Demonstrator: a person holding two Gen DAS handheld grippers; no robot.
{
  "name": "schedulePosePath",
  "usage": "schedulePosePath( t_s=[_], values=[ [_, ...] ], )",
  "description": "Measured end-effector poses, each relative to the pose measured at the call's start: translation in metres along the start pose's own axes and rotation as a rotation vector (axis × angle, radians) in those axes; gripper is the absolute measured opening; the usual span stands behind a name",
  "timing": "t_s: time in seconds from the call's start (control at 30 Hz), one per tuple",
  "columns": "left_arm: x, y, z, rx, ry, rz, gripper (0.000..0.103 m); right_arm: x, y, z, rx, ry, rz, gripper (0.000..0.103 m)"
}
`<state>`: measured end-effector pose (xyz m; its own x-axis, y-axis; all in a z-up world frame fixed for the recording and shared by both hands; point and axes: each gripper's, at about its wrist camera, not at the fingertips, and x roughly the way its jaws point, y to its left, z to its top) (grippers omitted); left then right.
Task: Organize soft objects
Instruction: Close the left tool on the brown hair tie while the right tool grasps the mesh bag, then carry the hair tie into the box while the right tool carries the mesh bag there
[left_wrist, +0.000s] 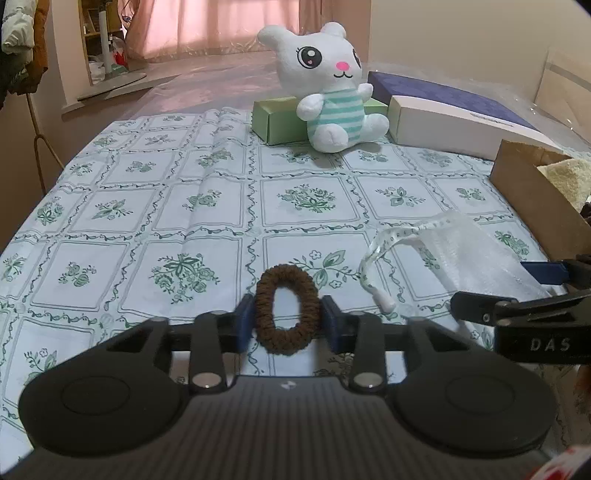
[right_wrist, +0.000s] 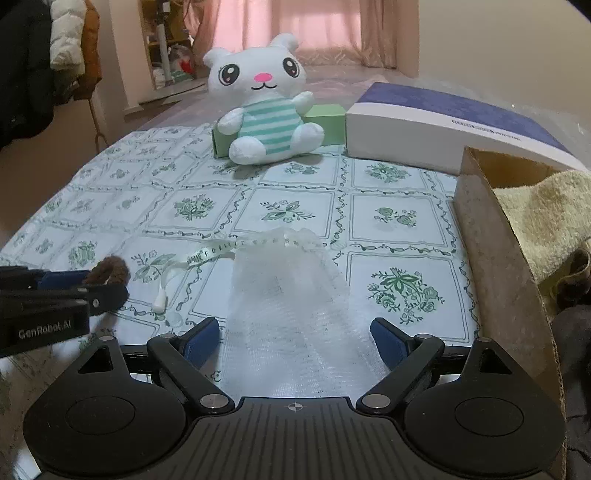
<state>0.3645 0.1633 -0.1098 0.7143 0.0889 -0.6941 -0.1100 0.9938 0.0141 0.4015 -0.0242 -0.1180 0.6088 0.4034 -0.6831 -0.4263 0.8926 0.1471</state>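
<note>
While the left gripper (left_wrist: 288, 319) pinches the brown hair scrunchie (left_wrist: 287, 309) between its blue pads, squeezing the ring into an oval, its hold looks shallow. The scrunchie's long axis runs from 6 to 12 o'clock in the left wrist view, its far end reaching past the pads over the floral surface (left_wrist: 147, 206). Such a springy loop could pop out sideways if the gripper lifts fast. At 3 o'clock the right gripper (right_wrist: 295, 341) stands wide over the white mesh pouch (right_wrist: 288, 295), gripping nothing; whether its pads touch the mesh is hard to tell. The pouch's drawstring (right_wrist: 207, 254) trails toward 9 o'clock and could snag. Beyond, at 2 o'clock, waits the cardboard box (right_wrist: 495, 258).
</note>
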Motion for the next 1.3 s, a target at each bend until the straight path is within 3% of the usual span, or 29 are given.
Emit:
schedulePosePath(
  t_s=[0.07,0.23,0.37,0.43,0.53,0.83,1.3],
  values=[
    [-0.001,-0.001,-0.001,-0.003,-0.002,-0.005,0.021,0.000,0.002,-0.002,-0.023,-0.005,-0.007,0.088],
    [-0.008,-0.005,-0.005,-0.013,0.010,-0.001,0.018,-0.002,0.002,-0.005,-0.038,-0.010,-0.010,0.085],
    [-0.016,-0.007,-0.011,-0.020,0.023,-0.009,0.018,-0.009,0.003,-0.008,-0.061,-0.017,-0.008,0.054],
    [-0.020,-0.010,-0.014,-0.021,0.028,-0.008,0.018,-0.014,0.004,-0.009,-0.070,-0.017,-0.001,0.030],
    [-0.028,-0.013,-0.019,-0.030,0.039,-0.014,0.018,-0.022,0.005,-0.013,-0.070,-0.004,0.018,0.009],
    [-0.069,-0.016,-0.031,-0.071,0.031,-0.003,0.018,-0.063,0.009,-0.029,-0.045,0.032,0.069,0.004],
    [-0.166,-0.029,-0.034,-0.067,-0.043,-0.004,0.018,-0.176,0.018,-0.037,-0.008,-0.065,0.145,0.004]
  ],
)
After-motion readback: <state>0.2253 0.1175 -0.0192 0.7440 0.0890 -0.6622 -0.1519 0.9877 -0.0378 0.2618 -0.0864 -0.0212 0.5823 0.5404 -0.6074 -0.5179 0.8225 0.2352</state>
